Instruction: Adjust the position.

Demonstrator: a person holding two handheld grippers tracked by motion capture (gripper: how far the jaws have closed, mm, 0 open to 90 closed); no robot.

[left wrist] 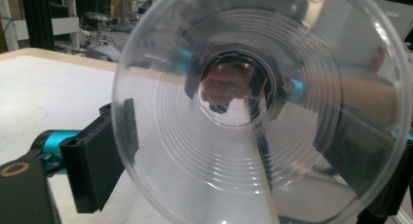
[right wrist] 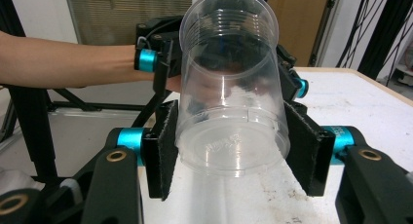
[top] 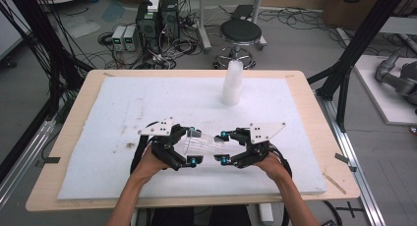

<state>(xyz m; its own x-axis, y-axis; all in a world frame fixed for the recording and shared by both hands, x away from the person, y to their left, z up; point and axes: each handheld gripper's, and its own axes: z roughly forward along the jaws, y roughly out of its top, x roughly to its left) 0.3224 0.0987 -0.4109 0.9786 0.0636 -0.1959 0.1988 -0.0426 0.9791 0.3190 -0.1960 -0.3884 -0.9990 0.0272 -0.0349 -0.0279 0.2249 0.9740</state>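
Here, 1 clear plastic cup (top: 201, 146) hangs level above the white pad (top: 123, 108) on the bench (top: 314, 118), its long axis running left to right between the 2 grippers. The left gripper (top: 189, 148) sits at the rim end: the wide mouth faces its camera, and its fingers (left wrist: 100, 160) stand wide on either side of the rim, with contact not confirmable. The right gripper (right wrist: 229, 158) clamps the base end, fingers (right wrist: 163, 151) pressed against both walls. Both are equally near; the coming move turns on the shared axis. A stack of cups (top: 232, 83) stands well apart, behind.
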